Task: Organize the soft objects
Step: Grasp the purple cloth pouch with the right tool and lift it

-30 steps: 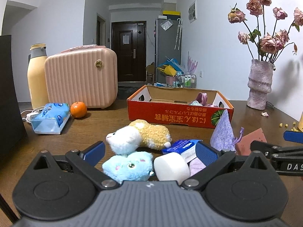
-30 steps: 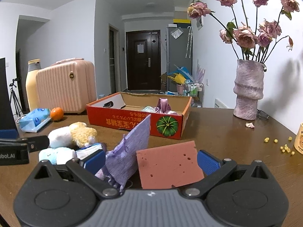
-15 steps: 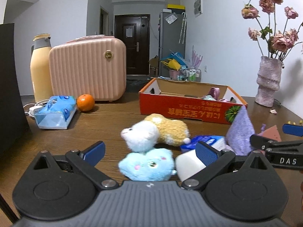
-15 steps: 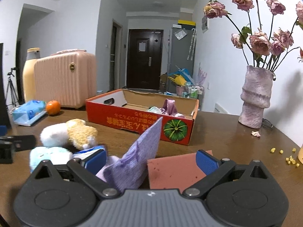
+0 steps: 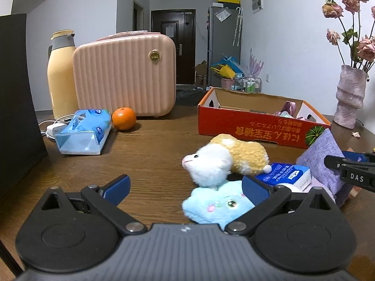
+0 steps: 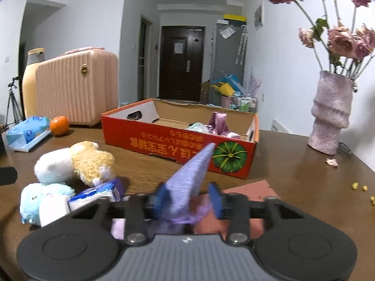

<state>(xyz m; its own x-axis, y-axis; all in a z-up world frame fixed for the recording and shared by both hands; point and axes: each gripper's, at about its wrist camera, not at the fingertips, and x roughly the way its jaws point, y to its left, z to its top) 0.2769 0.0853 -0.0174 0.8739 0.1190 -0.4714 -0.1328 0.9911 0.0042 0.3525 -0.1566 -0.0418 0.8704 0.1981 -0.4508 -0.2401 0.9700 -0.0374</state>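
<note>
Pink suitcase [image 5: 124, 75], yellow flask [image 5: 61, 75], orange [image 5: 123, 118], vase [image 6: 330, 112] of dried roses [image 6: 339, 39].

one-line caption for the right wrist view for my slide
Right gripper closing on a purple fabric pouch on the wooden table, red cardboard box behind.

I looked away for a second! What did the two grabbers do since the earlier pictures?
The right gripper pushed in over the purple pouch and its jaws, wide open before, are closing on it. The left gripper slid leftward; the blue plush and white roll that sat between its open jaws are now by its right finger. The red box, the white-and-yellow plush and the pink sponge stayed put.
</note>
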